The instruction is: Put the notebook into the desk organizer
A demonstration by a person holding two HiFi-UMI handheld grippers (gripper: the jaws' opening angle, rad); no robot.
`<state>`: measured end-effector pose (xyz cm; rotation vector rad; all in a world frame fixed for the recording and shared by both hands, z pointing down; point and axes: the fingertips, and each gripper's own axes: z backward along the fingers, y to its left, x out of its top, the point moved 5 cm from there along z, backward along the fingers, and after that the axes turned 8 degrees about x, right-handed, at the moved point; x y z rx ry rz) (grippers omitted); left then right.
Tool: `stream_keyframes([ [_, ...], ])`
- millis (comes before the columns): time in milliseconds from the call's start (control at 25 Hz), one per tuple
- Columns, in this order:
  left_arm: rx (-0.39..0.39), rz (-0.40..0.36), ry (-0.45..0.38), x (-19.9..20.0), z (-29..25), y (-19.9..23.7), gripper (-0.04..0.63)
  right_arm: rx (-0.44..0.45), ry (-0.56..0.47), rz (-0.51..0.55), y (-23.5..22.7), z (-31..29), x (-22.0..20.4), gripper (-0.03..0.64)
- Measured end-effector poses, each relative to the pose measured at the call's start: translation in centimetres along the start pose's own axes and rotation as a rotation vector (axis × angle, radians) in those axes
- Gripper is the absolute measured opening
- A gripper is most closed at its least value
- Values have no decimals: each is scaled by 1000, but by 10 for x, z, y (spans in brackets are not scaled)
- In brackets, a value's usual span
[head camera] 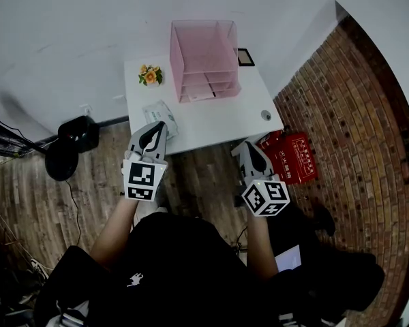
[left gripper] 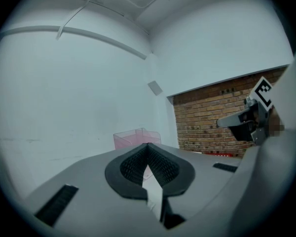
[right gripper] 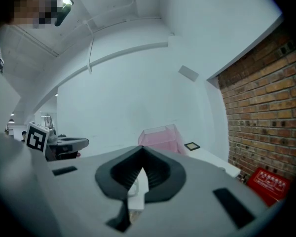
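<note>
Notebook [head camera: 160, 118]: pale, looks plastic-wrapped. It lies flat on the white table [head camera: 215, 118] by the near-left corner, close to the near edge. Its long axis seems to run slantwise to that edge; not certain.

Pink desk organizer [head camera: 204, 60]: stands at the table's far edge, beyond the notebook and a little right, well apart from it.

Left gripper [head camera: 155, 129]: pointed at the table, tips just short of the notebook's near side. Clearly the nearer one. Jaws together, nothing between them.

Right gripper [head camera: 247, 148]: off the near-right corner, farther away. Jaws closed, empty.

Judgement: the left jaws must open before any grasp.
</note>
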<state>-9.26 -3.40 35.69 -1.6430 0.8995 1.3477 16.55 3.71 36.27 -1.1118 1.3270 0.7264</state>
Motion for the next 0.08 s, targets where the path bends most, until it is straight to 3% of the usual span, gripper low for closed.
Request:
stream_keyframes([
  [80, -3, 0, -1, -1, -2, 4, 3, 1, 2, -1, 1, -4, -1, 2],
])
